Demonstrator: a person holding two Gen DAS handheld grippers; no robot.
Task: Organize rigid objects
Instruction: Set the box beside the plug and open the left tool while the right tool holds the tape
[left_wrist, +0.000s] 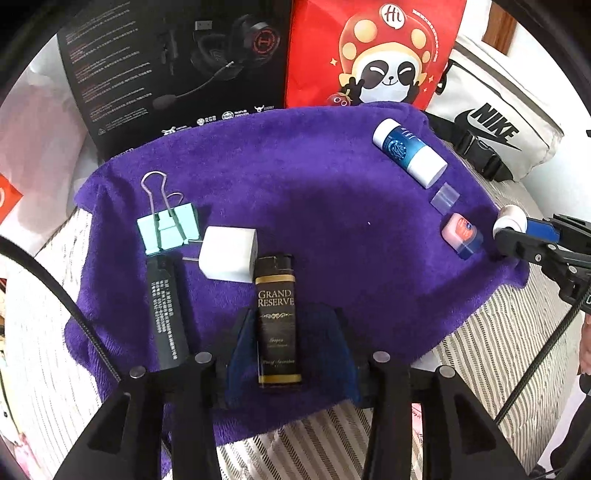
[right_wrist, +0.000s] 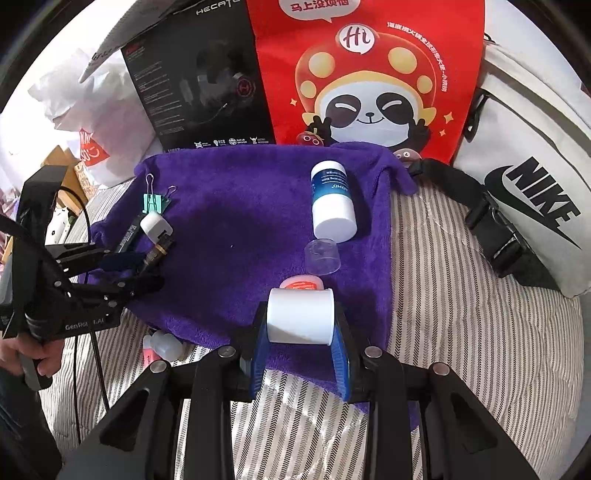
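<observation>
Rigid objects, assorted, laid out on a purple towel (left_wrist: 295, 192) spread over a striped bed (right_wrist: 461, 295). Left cluster: mint binder clip (left_wrist: 168, 229); white charger plug (left_wrist: 229, 254) just beside it; black flat stick with white print (left_wrist: 166, 314); black-and-gold "Grand Reserve" tube (left_wrist: 277, 325), lying between the fingers of the left gripper (left_wrist: 288, 332), whose jaws stand apart from its sides, released. Right cluster: blue-and-white bottle (right_wrist: 332, 201) on its side; clear plastic cap (right_wrist: 322, 256) just below it; small pink-and-blue jar (left_wrist: 461, 236) near the towel's edge. White cylindrical container (right_wrist: 301, 315), clamped between the blue pads of the right gripper (right_wrist: 301, 332), over the towel's near edge, directly in front of the pink jar. Backdrop: black headset box (left_wrist: 177, 62), red panda bag (right_wrist: 369, 74), white Nike bag (right_wrist: 535, 184). Off-towel: small white bottle (right_wrist: 166, 345) on the bed.
</observation>
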